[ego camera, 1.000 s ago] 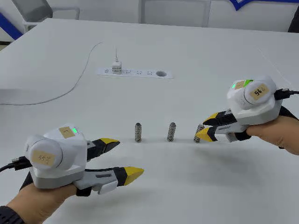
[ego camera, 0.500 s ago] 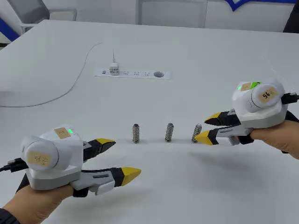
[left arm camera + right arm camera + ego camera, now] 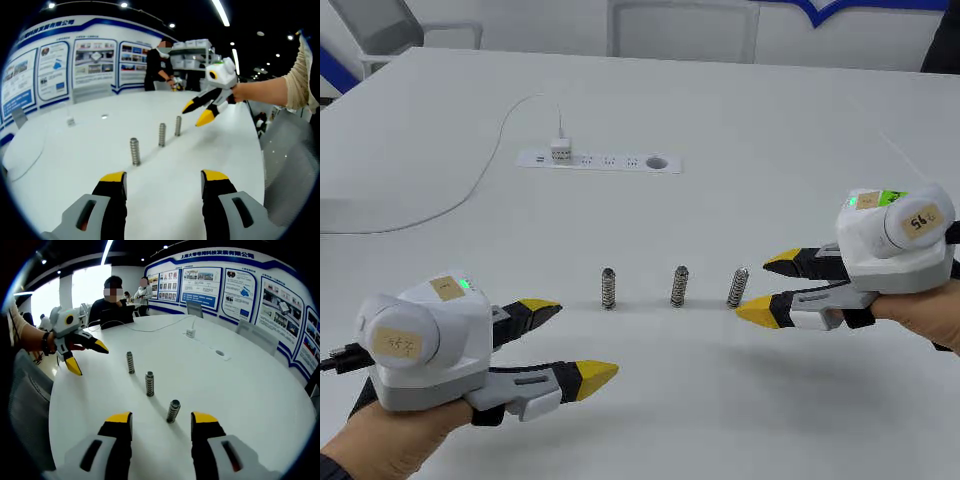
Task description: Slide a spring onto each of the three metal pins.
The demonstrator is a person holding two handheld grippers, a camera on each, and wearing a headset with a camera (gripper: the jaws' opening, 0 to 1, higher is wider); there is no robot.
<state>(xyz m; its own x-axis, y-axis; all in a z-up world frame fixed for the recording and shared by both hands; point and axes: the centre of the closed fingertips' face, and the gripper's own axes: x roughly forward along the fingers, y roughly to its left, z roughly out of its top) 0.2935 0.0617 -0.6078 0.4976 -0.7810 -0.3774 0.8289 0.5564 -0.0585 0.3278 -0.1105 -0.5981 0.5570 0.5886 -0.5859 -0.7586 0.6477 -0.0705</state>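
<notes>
The row of springs [image 3: 679, 286] stands upright on the table [image 3: 740, 170], apparently already sleeved over the pins. The end spring [image 3: 737, 288] leans slightly, just ahead of the right gripper [image 3: 755, 285]. A stray brush from its jaws, spread wide and empty, could tip it over. The left gripper [image 3: 586, 338], likewise spread and holding nothing, has the row well ahead of it.

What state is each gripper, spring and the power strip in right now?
Left white yellow-tipped gripper: jaws open, holding nothing.
Right white yellow-tipped gripper: jaws open, holding nothing.
Left metal coil spring: standing upright.
Middle metal coil spring: standing upright.
Right metal coil spring: standing, tilted.
White power strip: white adapter plugged in.
</notes>
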